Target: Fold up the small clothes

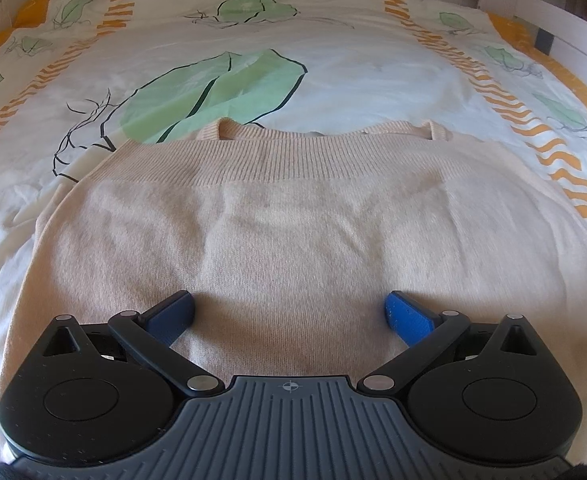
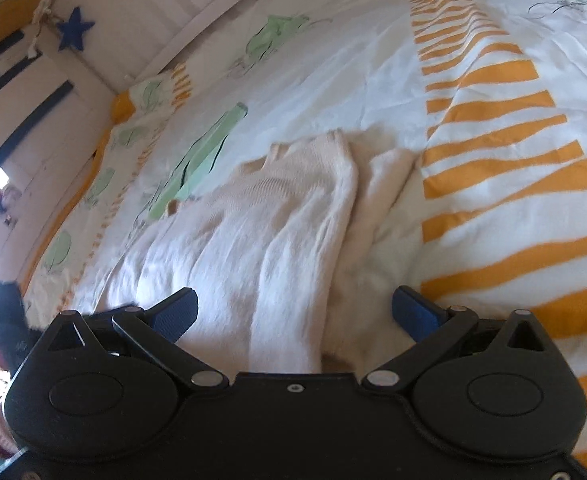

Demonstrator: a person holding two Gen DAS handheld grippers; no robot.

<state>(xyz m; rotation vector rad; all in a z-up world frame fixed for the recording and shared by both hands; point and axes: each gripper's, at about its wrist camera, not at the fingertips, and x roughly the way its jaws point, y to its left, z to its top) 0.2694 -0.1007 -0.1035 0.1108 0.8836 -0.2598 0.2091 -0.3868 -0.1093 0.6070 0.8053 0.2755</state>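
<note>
While the peach knit sweater (image 1: 293, 216) lay folded on the leaf-printed bedspread (image 1: 333, 64), the left gripper (image 1: 289, 314) hung directly over its near half, jaws wide apart and holding nothing. The garment's long axis ran crosswise to this gripper's fingers, with the ribbed hem band (image 1: 293, 156) lying across the far side and the neckline (image 1: 325, 130) showing just beyond it. The right gripper (image 2: 295, 312), jaws likewise apart and empty, stood at the sweater's (image 2: 253, 232) right end, looking along that axis toward the opposite side; a doubled layer of knit (image 2: 377, 200) lay just beside the orange stripes (image 2: 505, 176). Judged from this layout, the right gripper was nearer an edge and better placed to carry that end across; the left sat mid-panel, suited to pinning the cloth.
</note>
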